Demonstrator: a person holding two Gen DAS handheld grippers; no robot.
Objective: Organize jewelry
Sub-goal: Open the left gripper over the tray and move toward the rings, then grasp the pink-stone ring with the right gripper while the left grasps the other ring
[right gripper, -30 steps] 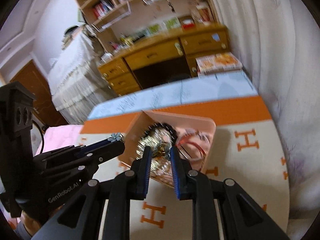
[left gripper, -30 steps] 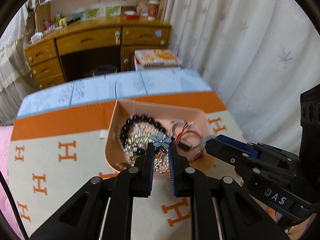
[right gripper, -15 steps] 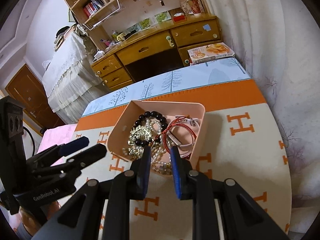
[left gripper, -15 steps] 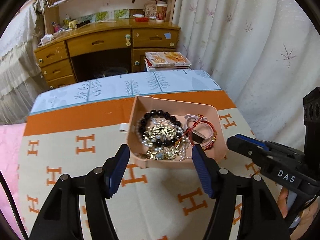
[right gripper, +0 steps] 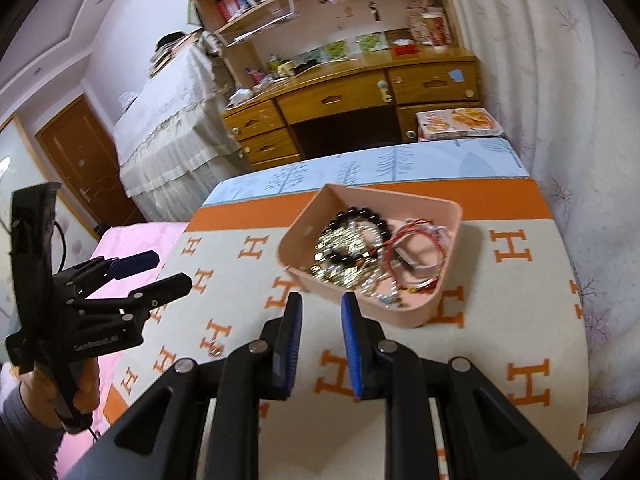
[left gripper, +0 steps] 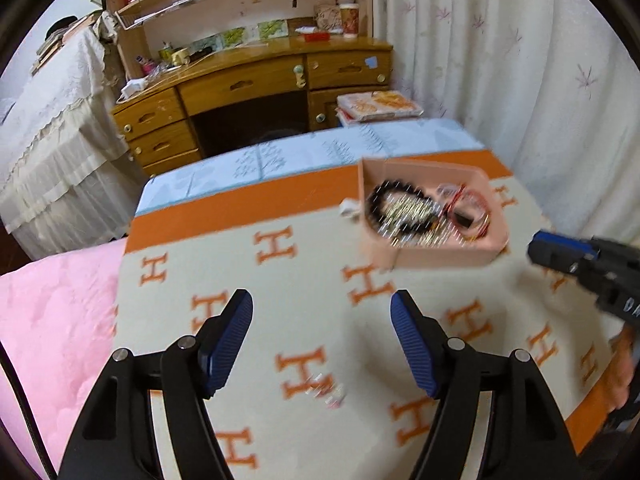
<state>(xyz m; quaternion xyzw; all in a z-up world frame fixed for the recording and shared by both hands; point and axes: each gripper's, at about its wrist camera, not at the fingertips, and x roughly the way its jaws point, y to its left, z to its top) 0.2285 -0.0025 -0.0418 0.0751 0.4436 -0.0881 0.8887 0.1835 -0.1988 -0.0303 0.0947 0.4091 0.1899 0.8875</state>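
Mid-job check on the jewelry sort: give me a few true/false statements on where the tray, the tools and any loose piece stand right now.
1. The left tool is wide open and holds nothing. True.
2. The pink tray is empty. False: it holds a pile of jewelry, including a black bead bracelet and red cord bracelets.
3. A small jewelry piece lies on the H-pattern blanket, outside the tray. True, though blur hides what it is.
4. The right tool is clamped on the black bead bracelet. False: its fingers stand short of the tray, a narrow gap between them, with nothing in it.
5. The tray sits on the wooden desk. False: it rests on the blanket.
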